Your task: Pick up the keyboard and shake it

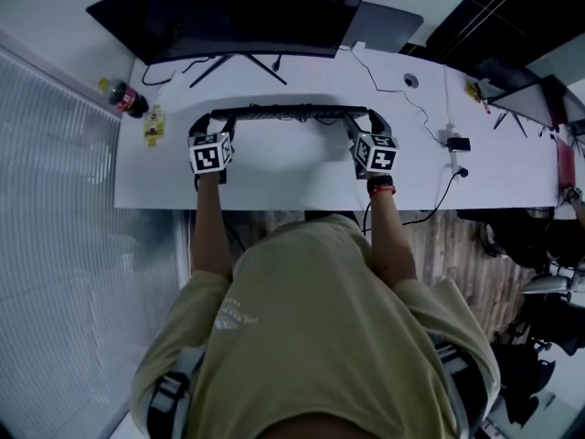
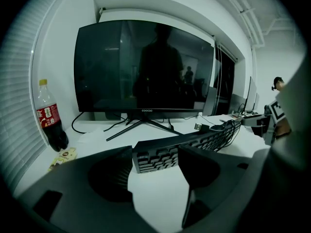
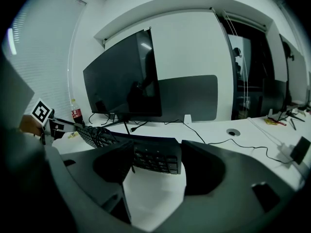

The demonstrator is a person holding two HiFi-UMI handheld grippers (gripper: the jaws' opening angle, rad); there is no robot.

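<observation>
A black keyboard [image 1: 288,112] hangs crosswise in front of the monitor, turned on edge, and seems raised a little off the white desk [image 1: 274,181]. My left gripper [image 1: 208,124] is shut on its left end and my right gripper [image 1: 362,124] on its right end. In the left gripper view the keyboard [image 2: 204,139] runs off to the right from between the jaws of the left gripper [image 2: 155,160]. The right gripper view has the keyboard [image 3: 97,136] stretching left from the right gripper [image 3: 156,163], keys facing the camera.
A large dark monitor [image 1: 238,12] on a splayed stand is just behind the keyboard. At the desk's left edge are a cola bottle [image 1: 126,99] and a small snack packet [image 1: 154,126]. Cables and a charger [image 1: 457,143] lie at the right, near a cable hole [image 1: 410,80].
</observation>
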